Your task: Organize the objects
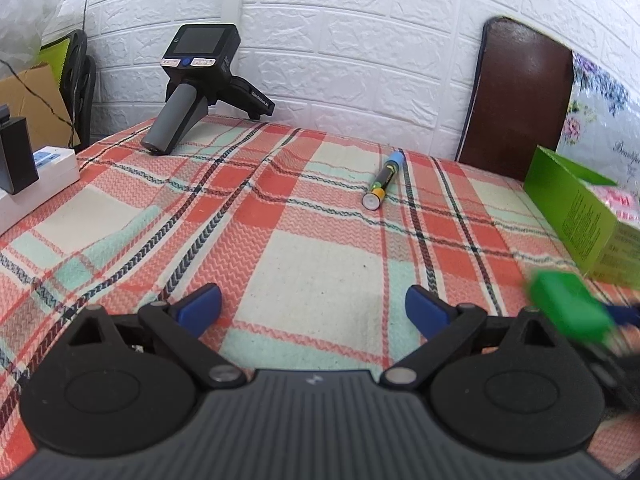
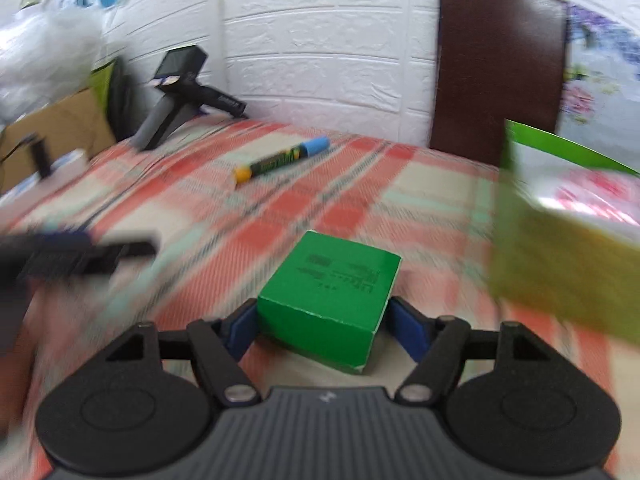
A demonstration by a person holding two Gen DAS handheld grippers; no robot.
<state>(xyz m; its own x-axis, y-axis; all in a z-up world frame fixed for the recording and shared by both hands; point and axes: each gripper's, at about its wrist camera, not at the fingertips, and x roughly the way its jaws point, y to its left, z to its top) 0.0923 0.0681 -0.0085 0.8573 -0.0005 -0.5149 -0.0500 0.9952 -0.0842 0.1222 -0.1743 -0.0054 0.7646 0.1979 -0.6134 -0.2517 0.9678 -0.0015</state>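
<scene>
While your left gripper [image 1: 313, 306] waits with its jaws apart and empty over the plaid cloth [image 1: 312, 256], the marker [image 1: 383, 180] lies beyond it, left of the tall green carton [image 1: 580, 216]; your right gripper [image 2: 323, 320] clamps the small green box [image 2: 332, 292] just left of that carton, apparently mid-carry. Next, lift it over the rim; something pink shows inside.
</scene>
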